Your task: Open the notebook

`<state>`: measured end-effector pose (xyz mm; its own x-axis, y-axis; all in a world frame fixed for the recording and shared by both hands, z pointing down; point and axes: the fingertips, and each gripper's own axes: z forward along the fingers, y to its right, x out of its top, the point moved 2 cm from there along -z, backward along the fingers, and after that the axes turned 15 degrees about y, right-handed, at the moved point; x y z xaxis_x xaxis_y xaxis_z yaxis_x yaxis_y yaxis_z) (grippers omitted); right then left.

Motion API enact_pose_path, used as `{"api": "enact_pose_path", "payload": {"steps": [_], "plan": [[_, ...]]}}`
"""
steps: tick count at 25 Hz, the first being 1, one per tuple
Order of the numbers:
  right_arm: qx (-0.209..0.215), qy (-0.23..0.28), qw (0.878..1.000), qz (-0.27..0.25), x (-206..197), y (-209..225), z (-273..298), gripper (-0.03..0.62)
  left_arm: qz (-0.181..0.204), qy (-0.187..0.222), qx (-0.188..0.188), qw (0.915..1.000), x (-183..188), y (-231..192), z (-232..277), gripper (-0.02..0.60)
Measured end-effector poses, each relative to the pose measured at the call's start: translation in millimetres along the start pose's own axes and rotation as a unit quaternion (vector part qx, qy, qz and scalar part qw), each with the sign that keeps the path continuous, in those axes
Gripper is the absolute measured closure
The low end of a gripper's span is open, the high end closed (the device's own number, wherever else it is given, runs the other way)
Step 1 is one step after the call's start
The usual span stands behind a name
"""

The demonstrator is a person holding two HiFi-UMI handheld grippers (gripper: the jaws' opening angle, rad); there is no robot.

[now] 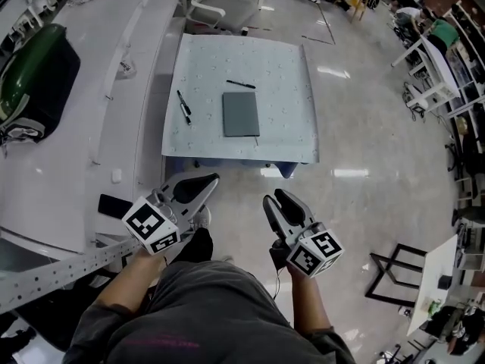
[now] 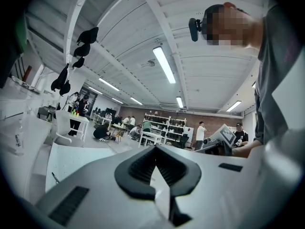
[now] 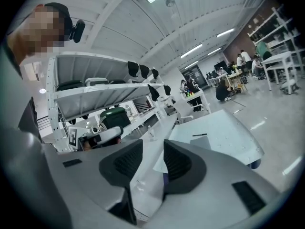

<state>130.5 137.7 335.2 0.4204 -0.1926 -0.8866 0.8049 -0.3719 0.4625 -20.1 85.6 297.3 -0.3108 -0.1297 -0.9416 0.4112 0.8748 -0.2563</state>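
Note:
A closed grey notebook lies flat in the middle of a low table covered with a pale patterned sheet. One black pen rests to its left and another just beyond it. Both grippers hang well short of the table's near edge, over the floor. My left gripper is shut with nothing in it, its pads meeting at the tips. My right gripper is open and empty, with a narrow gap between its jaws. The table shows past the right jaw.
A long white bench runs along the left with a green bag on it and a black flat object near its front. A white chair stands behind the table. A black frame stand is at lower right.

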Motion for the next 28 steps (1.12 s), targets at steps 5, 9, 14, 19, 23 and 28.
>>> {"api": "enact_pose_path", "payload": {"steps": [5,9,14,19,23,28], "plan": [[-0.016,-0.003,1.0,0.0,6,6,30,0.474,-0.002,0.009,-0.013,0.9999,11,-34,22,0.581],[-0.025,-0.004,1.0,-0.002,8,13,53,0.474,-0.008,0.013,-0.015,0.9998,17,-65,34,0.581],[-0.04,0.0,0.999,-0.004,15,18,81,0.474,-0.009,0.018,-0.019,0.9996,23,-100,49,0.581],[-0.047,0.0,0.999,-0.004,14,27,109,0.474,-0.01,0.016,-0.022,0.9996,25,-133,57,0.581],[-0.046,-0.002,0.999,-0.004,12,30,133,0.474,-0.014,0.019,-0.011,0.9997,26,-159,59,0.581],[-0.04,-0.007,0.999,-0.005,12,36,155,0.474,-0.009,0.015,-0.001,0.9999,28,-179,59,0.581]]}}
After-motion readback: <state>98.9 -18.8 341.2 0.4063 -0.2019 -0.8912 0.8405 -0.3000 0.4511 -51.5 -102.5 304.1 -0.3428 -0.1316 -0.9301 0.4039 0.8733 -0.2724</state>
